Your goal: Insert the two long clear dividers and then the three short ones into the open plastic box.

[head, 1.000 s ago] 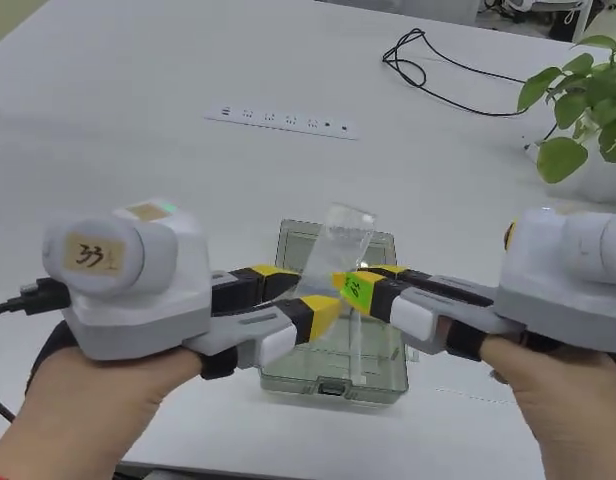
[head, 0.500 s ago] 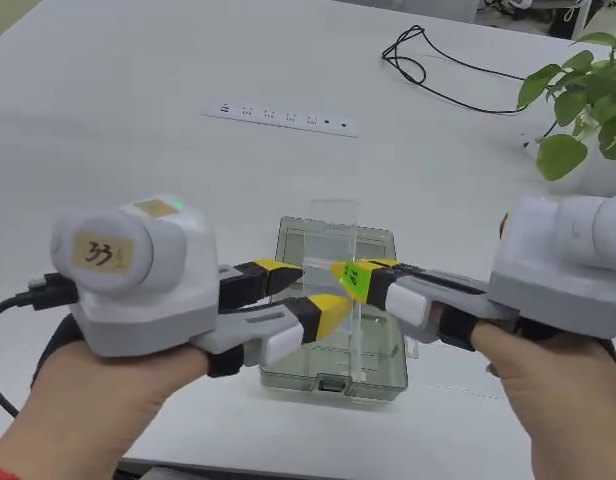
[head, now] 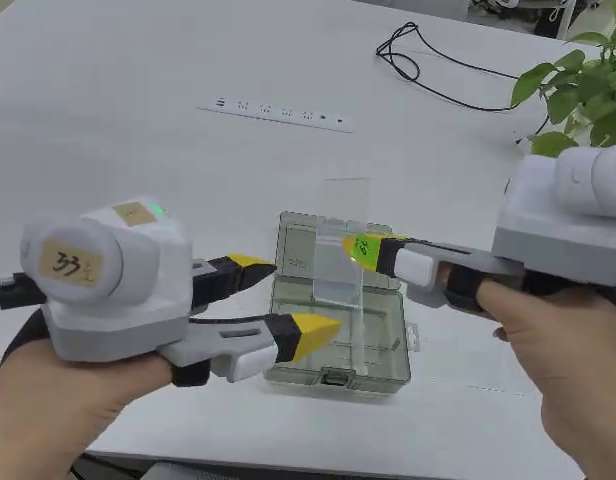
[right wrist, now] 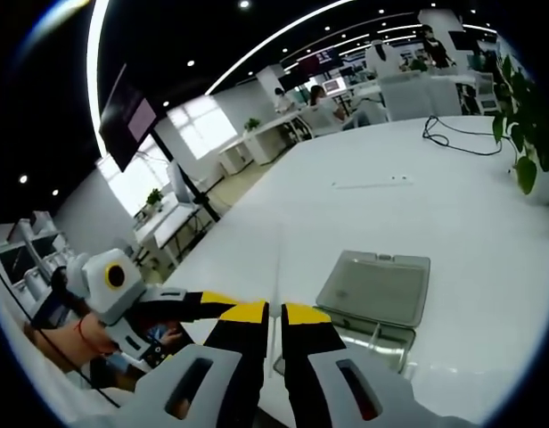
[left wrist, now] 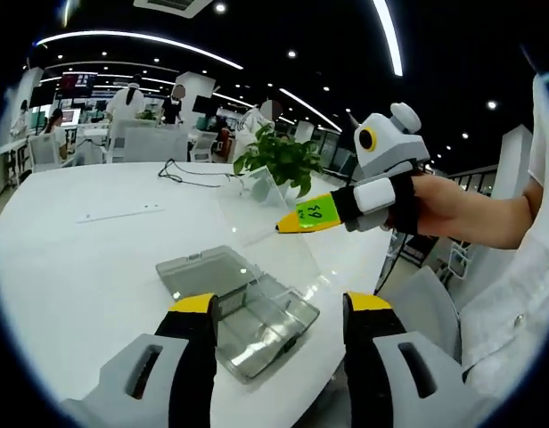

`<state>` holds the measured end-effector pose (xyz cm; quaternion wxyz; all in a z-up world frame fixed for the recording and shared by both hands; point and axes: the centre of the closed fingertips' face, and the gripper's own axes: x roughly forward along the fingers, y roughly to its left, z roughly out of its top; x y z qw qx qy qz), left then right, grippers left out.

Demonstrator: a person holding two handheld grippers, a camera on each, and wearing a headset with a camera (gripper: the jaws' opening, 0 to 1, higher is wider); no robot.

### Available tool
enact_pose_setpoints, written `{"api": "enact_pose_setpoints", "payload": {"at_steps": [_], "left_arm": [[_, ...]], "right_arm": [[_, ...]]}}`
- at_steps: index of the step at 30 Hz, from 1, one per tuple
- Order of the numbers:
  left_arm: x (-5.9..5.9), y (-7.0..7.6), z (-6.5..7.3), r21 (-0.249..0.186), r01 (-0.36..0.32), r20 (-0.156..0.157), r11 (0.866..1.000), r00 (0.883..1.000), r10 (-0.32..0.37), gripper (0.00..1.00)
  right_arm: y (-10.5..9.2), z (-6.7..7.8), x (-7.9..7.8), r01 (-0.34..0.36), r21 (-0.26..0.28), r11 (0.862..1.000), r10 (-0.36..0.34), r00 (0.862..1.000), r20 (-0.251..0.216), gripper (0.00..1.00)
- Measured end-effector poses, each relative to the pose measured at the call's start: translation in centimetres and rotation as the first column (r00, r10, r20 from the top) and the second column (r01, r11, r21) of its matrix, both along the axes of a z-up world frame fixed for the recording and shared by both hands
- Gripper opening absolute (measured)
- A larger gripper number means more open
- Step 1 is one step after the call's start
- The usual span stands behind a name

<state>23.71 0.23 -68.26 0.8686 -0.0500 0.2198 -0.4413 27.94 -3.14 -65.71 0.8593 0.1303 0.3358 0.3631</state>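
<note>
Pinching a clear plastic divider [head: 346, 205] single-handed, right gripper [head: 360, 248] could skew it entering the translucent grey box [head: 333, 378]; left gripper [head: 288, 295] gapes empty

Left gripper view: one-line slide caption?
Open left gripper faces the open plastic box while the right gripper holds a clear divider over it.

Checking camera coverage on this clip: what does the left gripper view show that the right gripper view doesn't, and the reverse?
Left gripper view: the clear divider face-on, pinched by the right gripper, with the left gripper open, holding nothing. Right gripper view: the divider edge-on, a thin line between the right gripper's shut jaws. Both: the open box, plant and white table.
</note>
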Motion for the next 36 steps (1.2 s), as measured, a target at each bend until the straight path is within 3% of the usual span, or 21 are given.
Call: {"api": "enact_pose_setpoints", "payload": {"at_steps": [4, 6, 11, 15, 19, 24, 25, 29, 30, 36], "left_arm": [[-0.5, 1.1, -0.8, 0.039, 0.052, 0.012, 0.998, 0.999, -0.053, 0.67], [-0.7, 1.5, -1.2, 0.061, 0.076, 0.018, 0.995, 0.997, -0.078, 0.73], [-0.8, 2.5, -2.0, 0.088, 0.132, 0.049, 0.987, 0.989, -0.137, 0.89], [-1.0, 2.6, -2.7, 0.104, 0.190, 0.077, 0.976, 0.977, -0.199, 0.96], [-1.4, 2.6, -3.5, 0.132, 0.245, 0.097, 0.960, 0.961, -0.259, 1.00], [-1.5, 2.7, -4.0, 0.119, 0.286, 0.093, 0.951, 0.950, -0.298, 1.00], [-1.6, 2.7, -4.1, 0.118, 0.292, 0.095, 0.949, 0.948, -0.304, 1.00], [-1.5, 2.7, -4.6, 0.113, 0.316, 0.096, 0.942, 0.940, -0.327, 1.00], [-1.5, 2.7, -4.6, 0.110, 0.320, 0.095, 0.941, 0.939, -0.330, 1.00], [-1.4, 2.6, -4.9, 0.094, 0.335, 0.087, 0.938, 0.936, -0.342, 1.00]], "right_arm": [[-0.1, -0.6, 0.7, 0.029, -0.027, 0.999, -0.030, 0.999, -0.035, 0.07], [0.0, -0.9, 0.8, 0.045, -0.037, 0.998, -0.048, 0.995, -0.083, 0.07], [-0.3, -1.5, 1.4, 0.090, -0.109, 0.990, -0.103, 0.988, -0.116, 0.07], [-0.8, -2.8, 1.4, 0.094, -0.209, 0.973, -0.130, 0.977, -0.166, 0.07], [-0.9, -3.9, 1.5, 0.100, -0.244, 0.965, -0.157, 0.961, -0.228, 0.07], [-1.1, -6.0, 0.6, 0.087, -0.319, 0.944, -0.194, 0.926, -0.322, 0.06], [-1.2, -6.5, 0.3, 0.081, -0.337, 0.938, -0.204, 0.914, -0.350, 0.06], [-1.2, -8.0, 0.1, 0.090, -0.352, 0.931, -0.238, 0.884, -0.402, 0.06], [-1.2, -8.3, 0.3, 0.092, -0.354, 0.931, -0.240, 0.883, -0.403, 0.06], [-1.0, -10.4, -0.1, 0.090, -0.367, 0.926, -0.265, 0.846, -0.462, 0.06]]}}
